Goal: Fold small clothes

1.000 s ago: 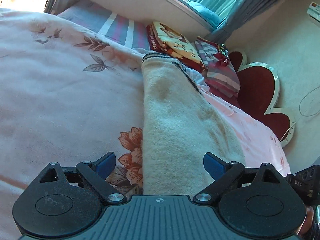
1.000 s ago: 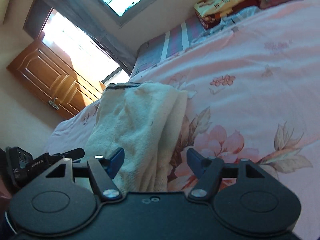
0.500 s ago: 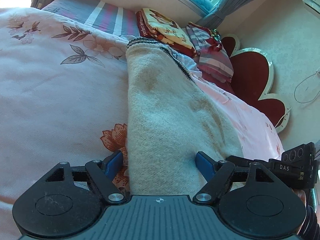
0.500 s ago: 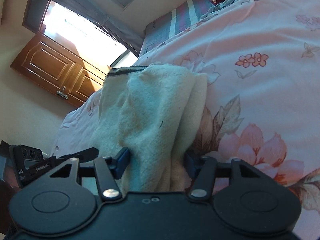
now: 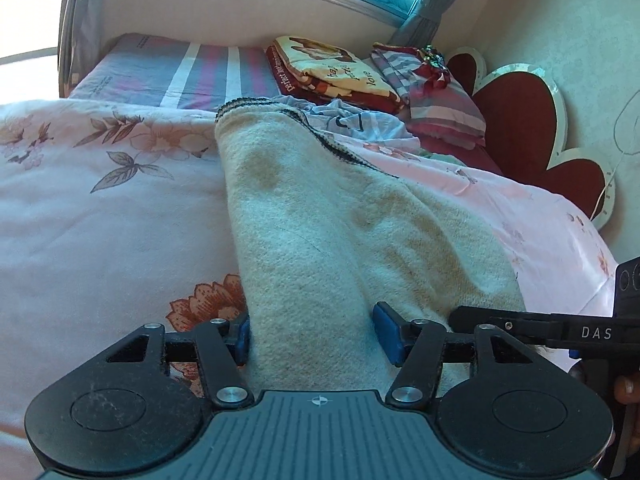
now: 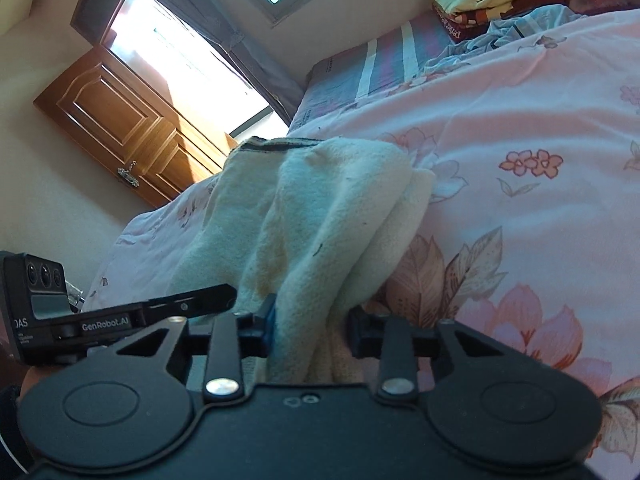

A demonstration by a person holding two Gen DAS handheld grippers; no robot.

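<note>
While the cream garment [image 5: 320,216] lies bunched on the floral bed [image 5: 100,232], I see my left gripper [image 5: 314,338] and right gripper [image 6: 310,326] closing their jaws on its near edge.

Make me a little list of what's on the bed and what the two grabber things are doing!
place: bed with a pink flowered cover
main thing: cream towel with a dark striped edge, lying bunched on the cover
left gripper: jaws closing, near end of the towel between them
right gripper: jaws closing on the same end of the towel
far end of bed: folded blankets stacked near the window wall
also there: wooden door, heart-shaped headboard
</note>
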